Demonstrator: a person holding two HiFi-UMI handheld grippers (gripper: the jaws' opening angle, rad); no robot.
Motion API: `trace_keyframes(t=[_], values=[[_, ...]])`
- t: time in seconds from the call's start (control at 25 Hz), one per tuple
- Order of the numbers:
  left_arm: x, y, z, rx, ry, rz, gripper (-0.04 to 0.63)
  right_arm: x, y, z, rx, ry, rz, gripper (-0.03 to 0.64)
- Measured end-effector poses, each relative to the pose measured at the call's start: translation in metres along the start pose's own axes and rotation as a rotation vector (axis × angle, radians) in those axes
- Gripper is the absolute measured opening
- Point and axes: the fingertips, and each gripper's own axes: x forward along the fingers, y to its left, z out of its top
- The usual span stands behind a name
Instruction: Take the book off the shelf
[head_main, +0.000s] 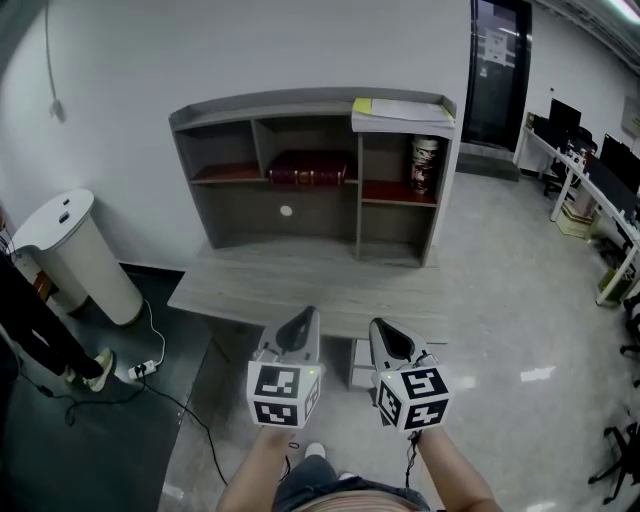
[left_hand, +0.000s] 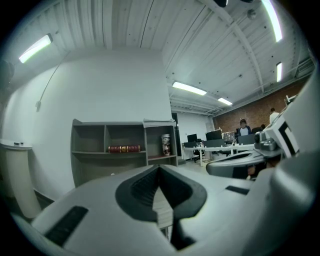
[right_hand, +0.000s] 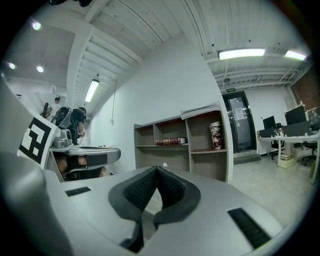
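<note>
A dark red book (head_main: 308, 168) lies flat on the middle shelf of a grey shelf unit (head_main: 300, 215) against the white wall; it also shows as the book (left_hand: 123, 148) and the book (right_hand: 170, 141) in the gripper views. My left gripper (head_main: 304, 318) and right gripper (head_main: 380, 326) are held side by side near the front edge of the grey table (head_main: 250, 280), well short of the shelf. Both are shut with nothing between their jaws. The left gripper (left_hand: 160, 168) and right gripper (right_hand: 157, 169) point toward the shelf.
A patterned can (head_main: 426, 163) stands in the shelf's right compartment, and papers (head_main: 400, 110) lie on top. A white bin (head_main: 70, 255) stands left of the table with cables on the floor. Office desks (head_main: 590, 190) line the right side.
</note>
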Motion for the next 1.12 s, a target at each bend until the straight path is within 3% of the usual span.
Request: trace_keyframes(t=[0.56,0.96,1.12], values=[[0.039,0.027,0.003,0.058,0.012,-0.018,0.012,0.044,-0.019,-0.010,0.019,0.037,-0.028,0.008],[0.105,0.081,0.004,0.098,0.026,-0.072,0.012,0.127,-0.019,0.002,0.018,0.039,-0.033,0.008],[0.133,0.103,0.013,0.152,0.010,-0.086,0.012,0.161,-0.024,0.015,0.017,0.020,-0.051,0.008]])
